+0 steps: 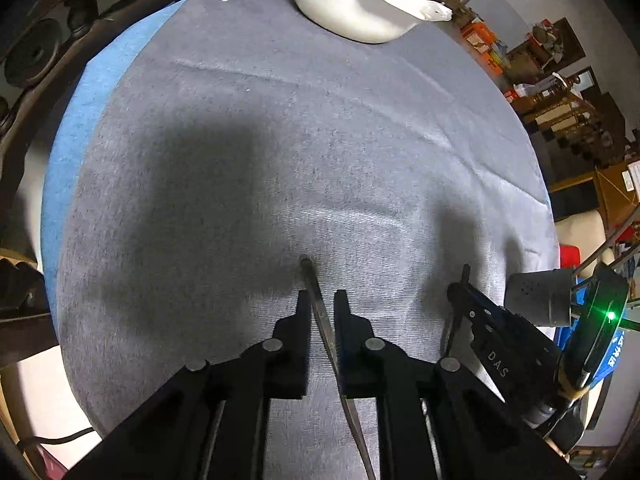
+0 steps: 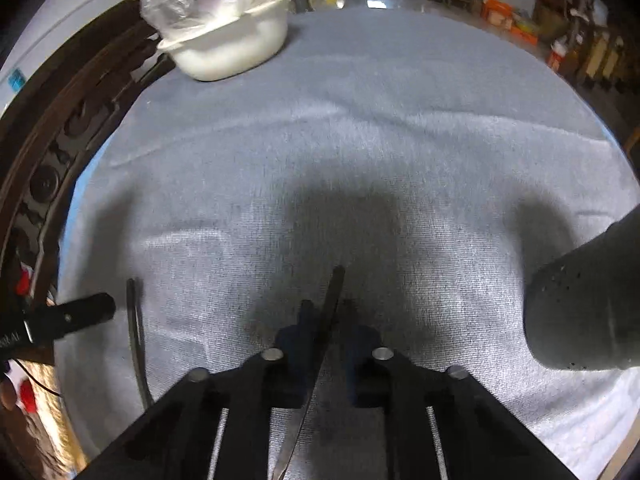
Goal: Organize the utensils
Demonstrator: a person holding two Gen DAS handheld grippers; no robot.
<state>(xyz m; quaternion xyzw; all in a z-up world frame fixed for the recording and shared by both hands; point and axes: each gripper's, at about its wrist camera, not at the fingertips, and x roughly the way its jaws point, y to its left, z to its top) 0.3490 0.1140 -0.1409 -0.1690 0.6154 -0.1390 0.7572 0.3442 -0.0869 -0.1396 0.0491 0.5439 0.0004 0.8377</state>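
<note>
In the left wrist view a slim metal utensil [image 1: 320, 320] lies on the grey cloth between the fingers of my left gripper [image 1: 322, 298]. The jaws stand a little apart, and a gap shows beside the handle. My right gripper [image 2: 326, 306] is shut on a second metal utensil [image 2: 334, 292], whose handle end sticks out past the fingertips. The left view also shows that right gripper [image 1: 460, 288] at the right, pinching its thin utensil [image 1: 456, 328]. At the left edge of the right view are the left gripper [image 2: 100, 308] and its utensil [image 2: 136, 340]. I cannot tell what kind either utensil is.
A dark grey perforated cup [image 2: 580, 300] [image 1: 536, 296] stands close by on the right. A white bowl [image 1: 352, 4] [image 2: 232, 48] under a plastic bag sits at the far side of the round table [image 1: 280, 140]. A dark carved wooden frame [image 2: 44, 160] runs along the left edge.
</note>
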